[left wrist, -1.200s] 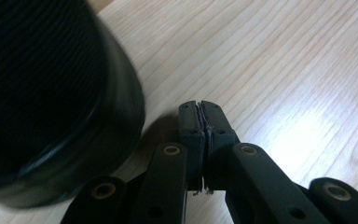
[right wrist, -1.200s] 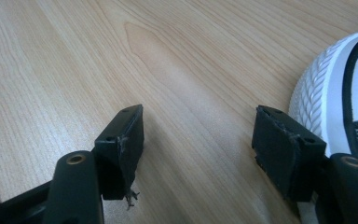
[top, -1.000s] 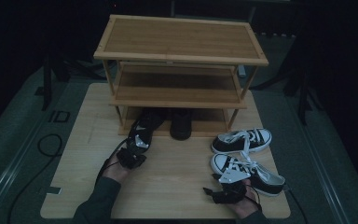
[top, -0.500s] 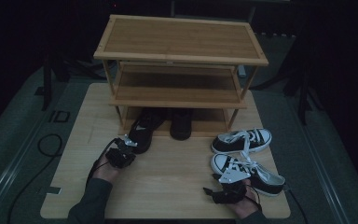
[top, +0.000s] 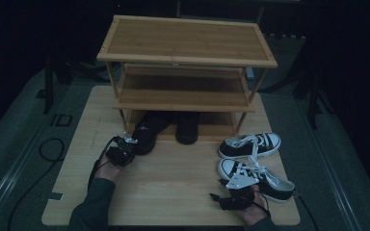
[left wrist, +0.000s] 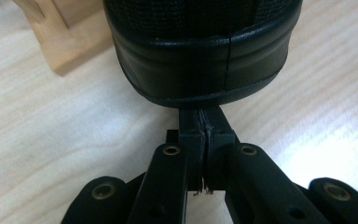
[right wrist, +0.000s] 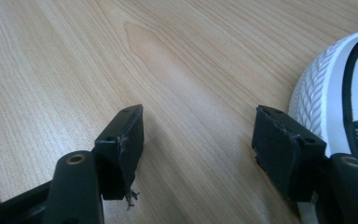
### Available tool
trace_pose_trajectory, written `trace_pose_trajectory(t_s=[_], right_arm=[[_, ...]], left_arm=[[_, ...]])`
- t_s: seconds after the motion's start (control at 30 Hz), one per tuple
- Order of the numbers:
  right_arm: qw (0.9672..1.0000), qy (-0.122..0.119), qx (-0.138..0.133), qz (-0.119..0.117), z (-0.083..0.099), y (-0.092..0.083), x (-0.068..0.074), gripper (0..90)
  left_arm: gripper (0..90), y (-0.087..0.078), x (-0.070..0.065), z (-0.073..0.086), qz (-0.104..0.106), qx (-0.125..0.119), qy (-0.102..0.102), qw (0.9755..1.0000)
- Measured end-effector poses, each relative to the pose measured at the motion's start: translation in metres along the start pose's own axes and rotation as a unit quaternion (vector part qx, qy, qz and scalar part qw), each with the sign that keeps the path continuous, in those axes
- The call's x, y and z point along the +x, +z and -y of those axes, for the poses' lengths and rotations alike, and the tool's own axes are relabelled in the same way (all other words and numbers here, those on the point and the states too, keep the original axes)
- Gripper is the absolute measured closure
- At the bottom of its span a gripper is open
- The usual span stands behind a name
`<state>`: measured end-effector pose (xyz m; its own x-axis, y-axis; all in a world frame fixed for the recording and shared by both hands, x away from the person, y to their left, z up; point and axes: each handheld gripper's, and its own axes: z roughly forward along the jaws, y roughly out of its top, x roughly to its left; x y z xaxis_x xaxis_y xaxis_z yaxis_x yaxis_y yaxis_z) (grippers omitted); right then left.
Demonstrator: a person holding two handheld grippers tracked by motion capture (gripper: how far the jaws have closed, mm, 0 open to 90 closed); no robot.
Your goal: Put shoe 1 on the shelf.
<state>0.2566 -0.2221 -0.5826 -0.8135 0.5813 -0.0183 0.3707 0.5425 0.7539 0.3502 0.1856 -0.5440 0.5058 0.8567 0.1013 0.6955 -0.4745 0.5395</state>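
rack (top: 188,53): three-tier slatted wood, pale bamboo look, stands at the far end of the table; top and middle shelves bare.
table (top: 173,187): light wood-grain top, smooth, matte.
white-toed sneakers (top: 250,144): canvas pair, ribbed rubber toe caps, loose white laces, lying right of the rack, outside it; near one (right wrist: 340,93) just beside the right gripper.
black shoes (top: 188,127): two, dark and smooth; right one sits straight under the bottom shelf, left one (top: 147,137) angled, heel sticking out past the rack leg.
left shoe heel (left wrist: 200,56): rounded, glossy rubbery band with a seam, woven fabric above.
left gripper (top: 123,149): jaws pressed together with nothing between, tips (left wrist: 205,126) butted against the heel, working as a pusher.
right gripper (top: 236,195): jaws spread wide, holding nothing, resting low over bare table by the near sneaker.
step in hand: looks like nudging the angled black shoe in under the rack.
doing it well: push low on the heel, along the shoe's length; swing the heel toward its mate so the pair sits parallel; go slowly, the rounded heel may slip off the narrow tips; keep clear of the rack leg (left wrist: 65,42).
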Motion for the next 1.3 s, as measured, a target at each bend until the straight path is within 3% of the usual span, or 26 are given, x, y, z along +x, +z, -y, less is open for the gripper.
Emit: trace_pose_trajectory(t_s=[0.17, 0.43, 0.93, 1.3], right_arm=[[1.0, 0.0, 0.0, 0.0, 0.0, 0.0, 0.0, 33.8], [1.0, 0.0, 0.0, 0.0, 0.0, 0.0, 0.0, 33.8], [1.0, 0.0, 0.0, 0.0, 0.0, 0.0, 0.0, 33.7], [1.0, 0.0, 0.0, -0.001, 0.0, 0.0, 0.0, 33.7]], left_arm=[[88.5, 0.002, -0.002, -0.013, -0.002, -0.008, -0.003, 1.0], [88.9, 0.008, -0.015, -0.034, 0.002, -0.016, 0.011, 0.9998], [89.5, 0.04, -0.056, -0.065, 0.029, -0.002, 0.042, 0.9987], [87.2, 0.041, -0.055, -0.067, 0.037, -0.001, 0.04, 0.9985]])
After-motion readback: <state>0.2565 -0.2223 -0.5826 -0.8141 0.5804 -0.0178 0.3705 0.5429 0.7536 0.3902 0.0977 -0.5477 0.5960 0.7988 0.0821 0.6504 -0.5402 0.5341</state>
